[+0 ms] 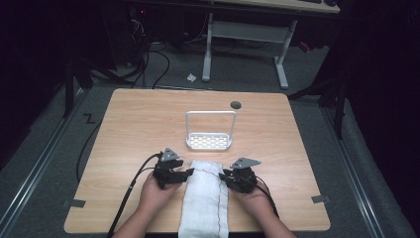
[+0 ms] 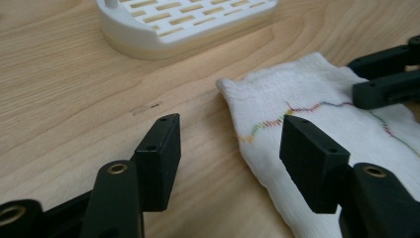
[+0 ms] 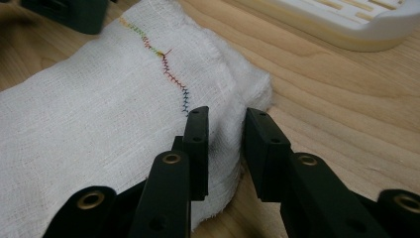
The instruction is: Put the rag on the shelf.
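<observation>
A white cloth (image 1: 205, 198) with a wavy multicoloured stitch line lies folded in a long strip at the table's near edge. My left gripper (image 1: 186, 173) sits at the cloth's far left corner. In the left gripper view this gripper (image 2: 230, 129) is open, one jaw over bare wood and the other over the cloth (image 2: 322, 99), pressing nothing. My right gripper (image 1: 224, 176) is at the far right edge. In the right gripper view it (image 3: 225, 116) is closed on a thick fold of the cloth (image 3: 99, 99).
A white slotted rack (image 1: 209, 143) with a tall hoop handle stands just beyond the cloth, mid-table; its base (image 2: 148, 34) (image 3: 356, 29) is close ahead of both grippers. A dark round grommet (image 1: 236, 104) sits near the far edge. Cables trail off the table's left side.
</observation>
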